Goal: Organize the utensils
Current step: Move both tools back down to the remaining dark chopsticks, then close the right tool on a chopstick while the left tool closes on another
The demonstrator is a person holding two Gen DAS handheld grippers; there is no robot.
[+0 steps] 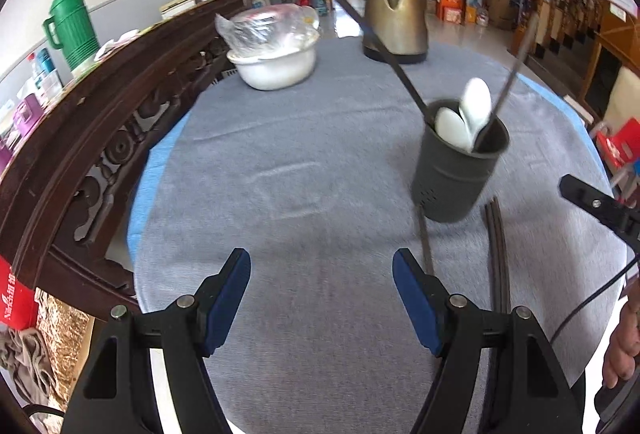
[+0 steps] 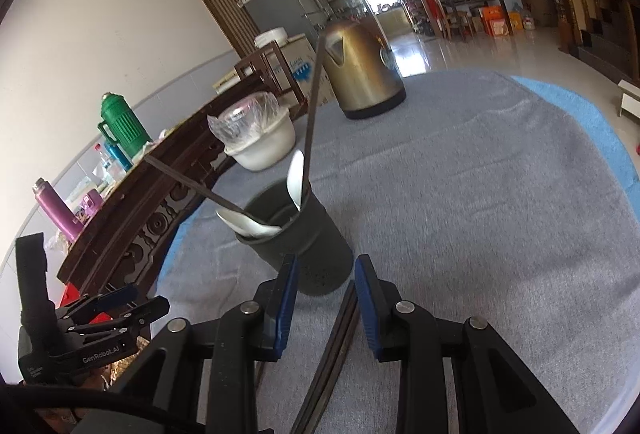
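Only readable text I can spot is "GenRoboAI" printed in white on my left gripper (image 2: 116,300), seen from the right wrist view; the red box at the far left has white writing but it's too warped to read. The grey tablecloth (image 1: 312,137) has loads of free room in the middle and toward the near edge, with a blue strip showing round its rim and a dark carved wooden rail tight along the left side. The dark utensil holder (image 1: 456,177) stands right of centre with white spoons (image 1: 464,117) and two long dark-handled utensils (image 1: 380,45) leaning out. My left gripper sits wide apart over bare cloth, holding nothing. My right gripper (image 2: 326,298) is partly spread, straddling a pair of dark chopsticks (image 2: 340,334) lying flat just in front of the holder, pads not touching them.
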